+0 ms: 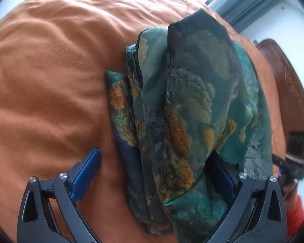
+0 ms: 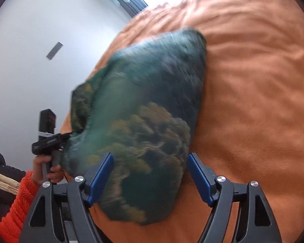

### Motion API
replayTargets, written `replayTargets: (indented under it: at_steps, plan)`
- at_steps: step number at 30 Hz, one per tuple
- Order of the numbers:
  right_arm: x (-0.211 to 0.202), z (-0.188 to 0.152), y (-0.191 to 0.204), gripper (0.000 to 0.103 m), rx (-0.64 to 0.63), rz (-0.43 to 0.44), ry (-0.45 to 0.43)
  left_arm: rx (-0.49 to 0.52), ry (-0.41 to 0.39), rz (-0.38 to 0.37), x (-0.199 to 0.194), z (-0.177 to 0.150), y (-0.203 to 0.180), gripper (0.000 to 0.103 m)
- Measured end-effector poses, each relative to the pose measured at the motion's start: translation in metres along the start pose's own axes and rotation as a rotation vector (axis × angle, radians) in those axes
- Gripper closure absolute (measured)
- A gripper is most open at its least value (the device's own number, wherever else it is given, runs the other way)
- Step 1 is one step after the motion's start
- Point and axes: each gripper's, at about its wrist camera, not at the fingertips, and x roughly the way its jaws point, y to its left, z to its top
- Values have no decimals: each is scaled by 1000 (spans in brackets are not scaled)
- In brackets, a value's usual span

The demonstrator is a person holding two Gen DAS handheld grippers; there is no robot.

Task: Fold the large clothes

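Observation:
A dark green garment (image 1: 184, 105) with an orange and olive print lies bunched and partly folded on the orange bed cover (image 1: 46, 85). My left gripper (image 1: 156, 170) is open, with the cloth between its blue fingers; the right finger is half hidden under the fabric. In the right wrist view the same garment (image 2: 143, 109) is blurred, and my right gripper (image 2: 150, 172) is open with its jaws wide on either side of the cloth's near edge. The left gripper (image 2: 48, 139), held by a hand in an orange sleeve, shows at the garment's left end.
The orange bed cover (image 2: 253, 93) fills most of both views. A brown wooden headboard (image 1: 283, 93) stands at the right in the left wrist view. A white wall (image 2: 40, 40) and a blue-grey curtain (image 1: 247, 2) lie beyond the bed.

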Motion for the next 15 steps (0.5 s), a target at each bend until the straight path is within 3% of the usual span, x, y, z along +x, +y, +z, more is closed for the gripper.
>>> replayTargets:
  at_steps: [2, 5, 6, 8, 10, 12, 15]
  plan:
    - [17, 4, -14, 8, 58, 57, 9, -20, 11, -25, 11, 2, 7, 0]
    - [47, 14, -24, 6, 163, 210, 35, -79, 23, -104, 21, 2, 17, 0]
    - [58, 17, -21, 6, 167, 196, 45, -90, 23, -109, 21, 2, 18, 2]
    - [62, 19, 3, 17, 34, 82, 39, -84, 23, -154, 16, -2, 14, 36]
    - [53, 15, 29, 28, -91, -16, -1, -44, -10, -121, -2, -7, 0, 53]
    - [40, 6, 52, 33, -202, -73, -48, 27, -47, -60, -16, -15, -18, 58]
    - [18, -10, 81, 37, -324, -113, -134, 85, -104, -30, -41, -25, -44, 60]
